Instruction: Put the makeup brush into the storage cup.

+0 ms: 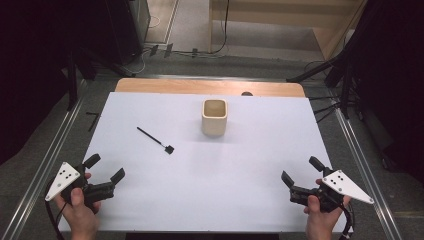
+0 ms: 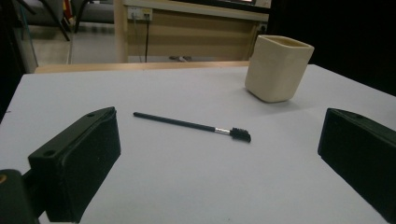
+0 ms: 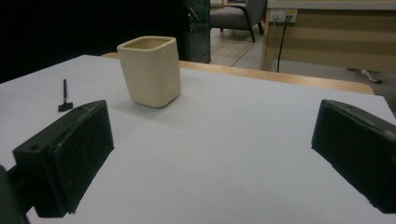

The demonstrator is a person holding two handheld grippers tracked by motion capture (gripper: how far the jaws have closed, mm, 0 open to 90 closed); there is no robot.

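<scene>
Apparently empty cream cup upright, small black brush nearby.

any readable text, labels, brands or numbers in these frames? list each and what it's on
None. The cream cup is plain, the black brush bears no marking, and the white table cover is blank. The grey plate on each hand-held gripper has only dots, no characters.

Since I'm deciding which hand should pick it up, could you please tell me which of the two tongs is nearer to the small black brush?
The left tongs: the black brush lies on the table's left half, far from the right tongs.
</scene>
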